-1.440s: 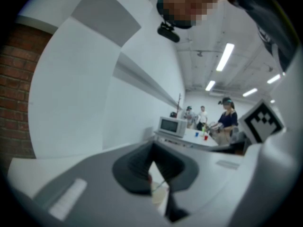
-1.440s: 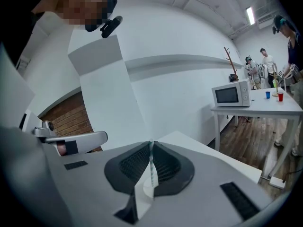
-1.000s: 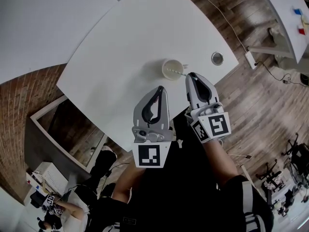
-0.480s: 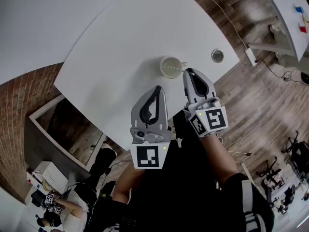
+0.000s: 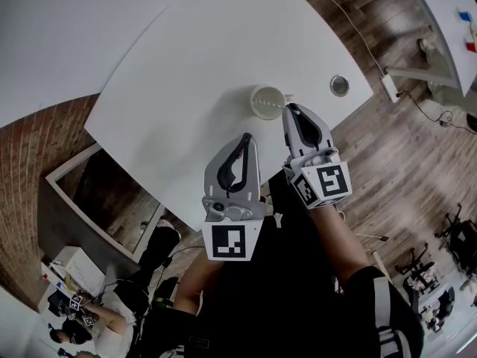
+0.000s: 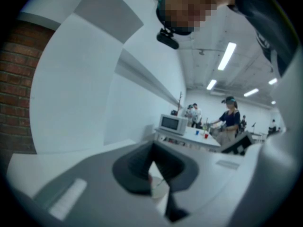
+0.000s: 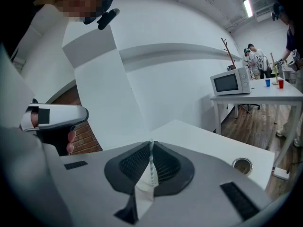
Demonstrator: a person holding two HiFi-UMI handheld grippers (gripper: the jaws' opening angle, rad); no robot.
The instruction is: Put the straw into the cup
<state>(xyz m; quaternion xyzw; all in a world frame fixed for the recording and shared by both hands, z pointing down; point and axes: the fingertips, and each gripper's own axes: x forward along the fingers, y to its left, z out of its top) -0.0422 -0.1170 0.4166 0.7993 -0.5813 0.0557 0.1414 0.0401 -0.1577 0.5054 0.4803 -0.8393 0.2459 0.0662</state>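
A white paper cup [image 5: 267, 101] stands on the white table [image 5: 186, 73], close to its near edge. My right gripper [image 5: 291, 110] hovers just to the right of the cup's rim, shut on a white straw with green stripes [image 7: 151, 167]. The straw's lower end [image 5: 277, 109] reaches over the rim into the cup's mouth. In the right gripper view the cup [image 7: 143, 193] shows pale below the jaws. My left gripper [image 5: 244, 142] hangs shut and empty, nearer to me and left of the cup. Through its jaws the cup [image 6: 158, 186] appears faintly.
A round metal grommet [image 5: 340, 85] sits in the tabletop right of the cup. A second white table [image 5: 59, 36] adjoins at the left. A power strip [image 5: 389, 88] lies on the wooden floor. A microwave [image 7: 229, 83] and people stand far off.
My right gripper has sunk slightly with the straw, bringing its lower end closer into the cup. The left gripper has stayed where it was.
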